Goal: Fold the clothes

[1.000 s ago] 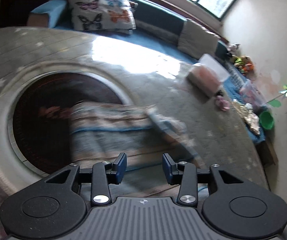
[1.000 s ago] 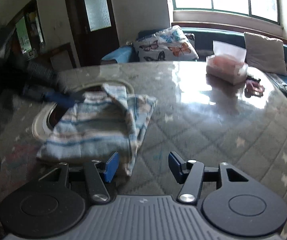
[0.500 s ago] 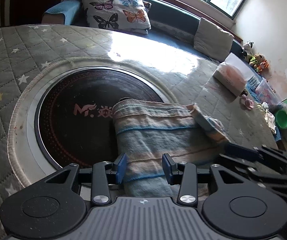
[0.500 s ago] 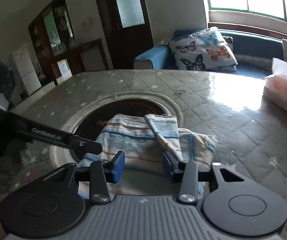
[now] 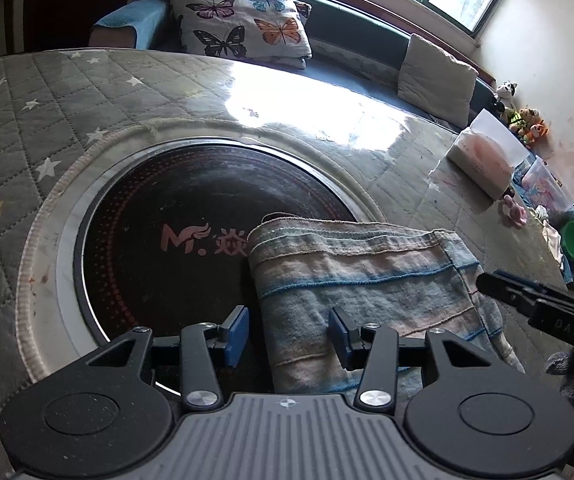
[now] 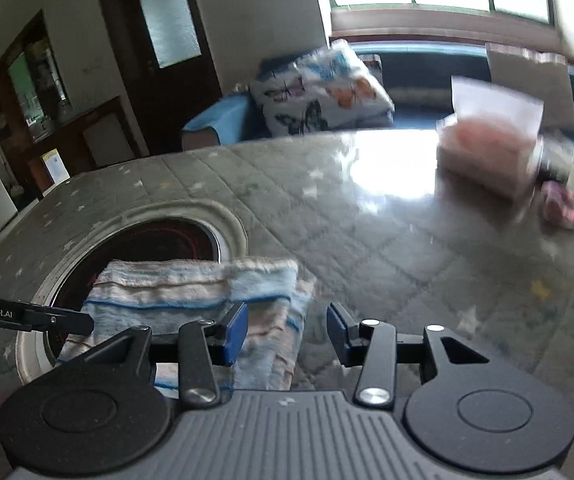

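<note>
We hold both tongs parted with nothing between the pads. Our left gripper hangs low over the near left corner of the striped towel, its left pad above the dark round plate and its right pad above the cloth. Our right gripper straddles the towel's right edge, its left pad over the towel and its right pad over the quilted table cover. The right wrist view is blurred, so finer detail there escapes us.

The towel lies flat in at least 2 layers, a doubled edge showing along its far side, half on the plate and half on the cover. We judge a fold is laid down. This fits either a pause between folds or a finished bundle just released. If another fold is wanted, each gripper would need to close on a near corner.
</note>
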Demonstrator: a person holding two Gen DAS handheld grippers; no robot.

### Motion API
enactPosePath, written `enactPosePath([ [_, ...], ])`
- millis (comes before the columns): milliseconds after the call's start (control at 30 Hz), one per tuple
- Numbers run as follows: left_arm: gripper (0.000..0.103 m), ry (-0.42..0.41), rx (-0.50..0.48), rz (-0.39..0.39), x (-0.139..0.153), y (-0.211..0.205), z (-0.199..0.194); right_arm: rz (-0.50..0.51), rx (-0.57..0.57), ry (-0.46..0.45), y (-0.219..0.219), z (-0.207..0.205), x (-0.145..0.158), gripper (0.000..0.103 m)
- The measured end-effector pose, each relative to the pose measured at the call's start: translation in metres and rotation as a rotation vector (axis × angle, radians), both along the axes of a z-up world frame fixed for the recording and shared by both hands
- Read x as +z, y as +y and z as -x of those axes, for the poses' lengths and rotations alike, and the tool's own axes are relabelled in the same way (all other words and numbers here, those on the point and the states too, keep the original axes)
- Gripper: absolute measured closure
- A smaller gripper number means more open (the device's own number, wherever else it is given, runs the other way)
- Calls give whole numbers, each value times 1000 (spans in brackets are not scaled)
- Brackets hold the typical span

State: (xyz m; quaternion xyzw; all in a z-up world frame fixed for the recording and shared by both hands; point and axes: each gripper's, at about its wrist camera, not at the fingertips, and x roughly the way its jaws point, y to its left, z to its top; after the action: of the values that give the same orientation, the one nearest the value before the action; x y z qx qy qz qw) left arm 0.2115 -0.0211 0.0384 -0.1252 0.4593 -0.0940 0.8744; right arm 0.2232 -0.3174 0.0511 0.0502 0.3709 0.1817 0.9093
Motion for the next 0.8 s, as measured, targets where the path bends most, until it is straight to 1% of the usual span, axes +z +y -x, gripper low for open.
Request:
enactPosePath([
  [67,56,1,0,-2,-2,0,-3,-25,0,32,-2,-5,-6,60],
  [100,57,2,1,-4,-3,0,-5,-41,0,43,-3,-8,-9,63],
  [133,57,3,2,-6,-4,1,-6,-58,2,53,-3,-10,-11,77],
  [167,57,5,3,-7,-4,1,-8,-74,7,55,-3,-11,-11,85],
  [233,57,-7,-7,-15,-1,0,-4,-92,17,42,-1,-11,-8,92],
  [333,57,-26,-22,-27,4,-1,3,-108,26,37,0,-13,-5,92],
  [367,57,-32,-27,-31,5,-1,5,-99,25,42,1,-14,-5,91],
  [400,57,-38,-32,-35,7,-2,7,-80,22,46,2,-15,-5,86],
  [500,56,-57,-47,-47,12,-3,14,-83,8,34,-5,-7,0,85],
  [667,56,-117,-202,-30,30,-26,54,-84,53,-11,-13,28,20,85],
  [800,57,-143,-314,-16,32,-45,83,-81,121,-29,-11,64,29,85],
])
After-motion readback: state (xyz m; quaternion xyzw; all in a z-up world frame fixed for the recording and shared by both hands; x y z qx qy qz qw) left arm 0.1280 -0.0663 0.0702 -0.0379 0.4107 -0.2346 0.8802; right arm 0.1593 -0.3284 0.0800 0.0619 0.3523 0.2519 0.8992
